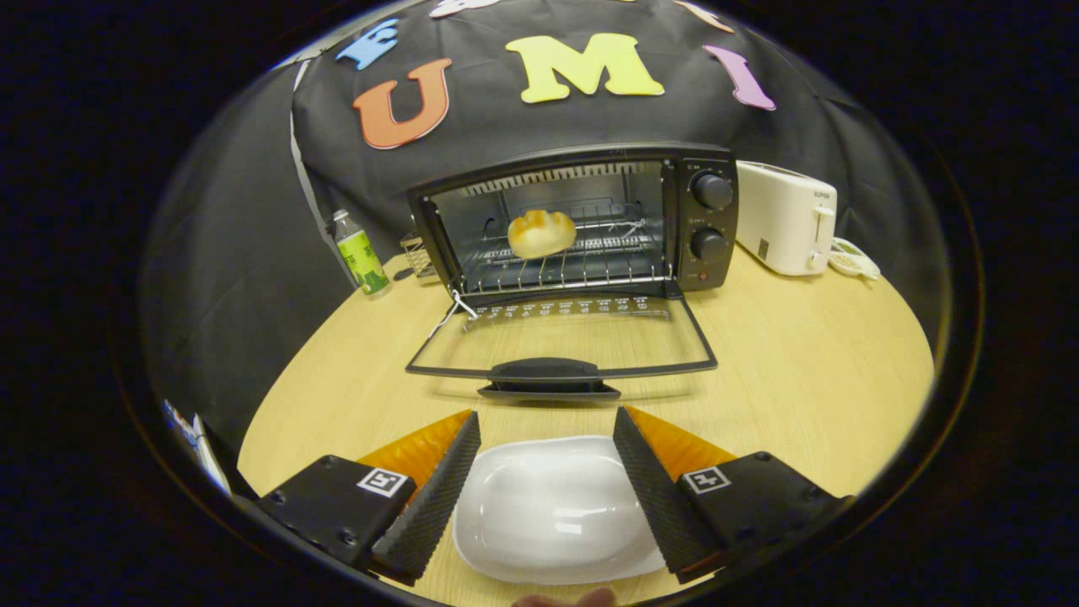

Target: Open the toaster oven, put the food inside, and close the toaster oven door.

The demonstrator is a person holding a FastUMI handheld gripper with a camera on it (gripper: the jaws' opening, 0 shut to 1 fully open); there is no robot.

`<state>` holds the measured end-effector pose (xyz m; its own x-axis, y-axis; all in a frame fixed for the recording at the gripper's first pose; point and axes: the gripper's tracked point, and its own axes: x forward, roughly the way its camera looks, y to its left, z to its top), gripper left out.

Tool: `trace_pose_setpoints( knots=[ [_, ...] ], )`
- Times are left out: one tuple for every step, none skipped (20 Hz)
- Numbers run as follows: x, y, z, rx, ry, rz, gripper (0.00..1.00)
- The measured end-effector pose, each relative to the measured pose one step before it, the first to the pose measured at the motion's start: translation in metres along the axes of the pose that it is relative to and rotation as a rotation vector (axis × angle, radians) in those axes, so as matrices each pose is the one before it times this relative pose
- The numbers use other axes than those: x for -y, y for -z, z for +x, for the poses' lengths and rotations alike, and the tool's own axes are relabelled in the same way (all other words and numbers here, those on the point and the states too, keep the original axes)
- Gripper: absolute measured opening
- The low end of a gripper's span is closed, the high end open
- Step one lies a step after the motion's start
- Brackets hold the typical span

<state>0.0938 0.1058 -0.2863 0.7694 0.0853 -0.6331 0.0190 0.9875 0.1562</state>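
Hovering low over the pale wooden bench (801, 371) with fingers spread wide and gripping nothing, the tool (546, 485) straddles an empty white oval plastic dish (552, 506), which lies between the two fingers without being pressed by either. Straight ahead, beyond the fingertips, stands the black toaster oven (582, 219) with its glass door (560, 341) dropped flat toward the tool, hinge at the oven mouth and dark curved handle (548, 371) on the near edge, closest to the fingers. Long axis of that door and of its handle runs crosswise to the line of the fingers, so the handle presents broadside. Already inside: the golden, lobed bread roll (541, 233), resting on the wire rack (573, 265) toward the left of the cavity. Judging from this, only the closing is left, likely calling for a forward reach to the handle and a lift up and away toward the oven front. Off to the sides, clear of that path, a green-labelled bottle (361, 253) on the left and a white pop-up toaster (788, 219) on the right.
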Motion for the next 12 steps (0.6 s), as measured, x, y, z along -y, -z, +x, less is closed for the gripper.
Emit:
trace_pose_setpoints(
  knots=[
    [0.00117, 0.0027, 0.0042, -0.00417, 0.0016, 0.0034, 1.0],
    [0.00111, 0.00104, 0.00335, -0.00667, 0.00452, -0.00382, 1.0],
    [0.00039, 0.00126, 0.00312, -0.00675, 0.00422, -0.00447, 1.0],
    [-0.00006, 0.00037, 0.00266, -0.00359, 0.00342, -0.0029, 1.0],
    [-0.00028, 0.0008, 0.00329, -0.00458, 0.00525, -0.00686, 1.0],
    [-0.00079, 0.00023, 0.00307, -0.00503, 0.00191, -0.00711, 1.0],
    [-0.00005, 0.00082, 0.00289, -0.00484, 0.00478, -0.00512, 1.0],
    [-0.00037, 0.00129, 0.00314, -0.00809, 0.00442, -0.00155, 1.0],
    [-0.00023, 0.00049, 0.003, -0.00256, 0.00593, -0.00342, 1.0],
    [0.00046, -0.00105, 0.00239, 0.00121, 0.00707, -0.00432, 1.0],
    [-0.00118, 0.00098, 0.00299, -0.00331, 0.0025, -0.00283, 1.0],
    [-0.00014, -0.00043, 0.00196, -0.00039, 0.00673, -0.00434, 1.0]
  ],
)
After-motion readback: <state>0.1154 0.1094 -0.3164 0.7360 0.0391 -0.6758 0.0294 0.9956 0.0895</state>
